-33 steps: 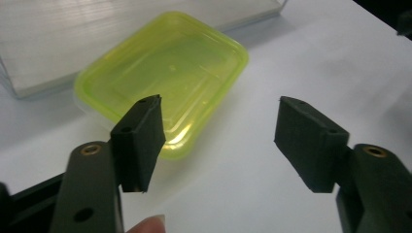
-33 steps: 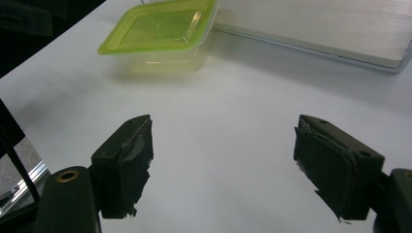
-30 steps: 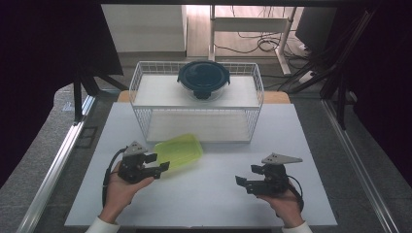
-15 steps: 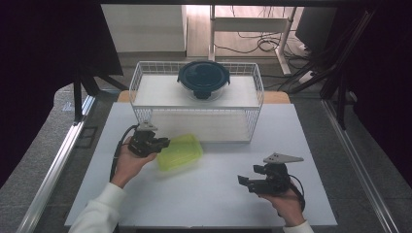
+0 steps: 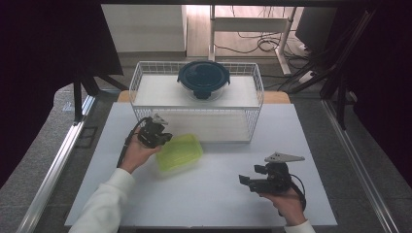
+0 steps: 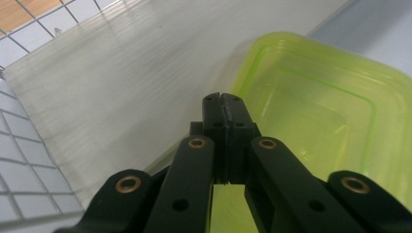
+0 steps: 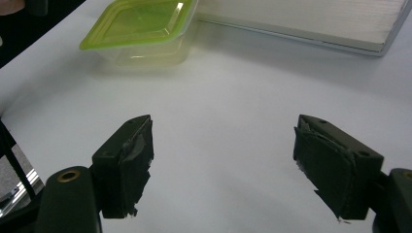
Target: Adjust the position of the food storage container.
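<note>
- Green-lidded box on white table, just in front of wire basket
- L gripper at box's left rim, jaws just closed together, nothing between
- R gripper well apart, jaws wide, empty

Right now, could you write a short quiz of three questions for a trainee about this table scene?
1. True or false: the left gripper has its fingers shut at the rim of the yellow-green translucent plastic container.
2. What stands on top of the white wire basket? A) a red cup B) a round glass bowl with a dark blue lid C) a plate
3. Fill in: the right gripper has its fingers ____ above the white table.

Key: 1 true; 2 B; 3 open.
</note>
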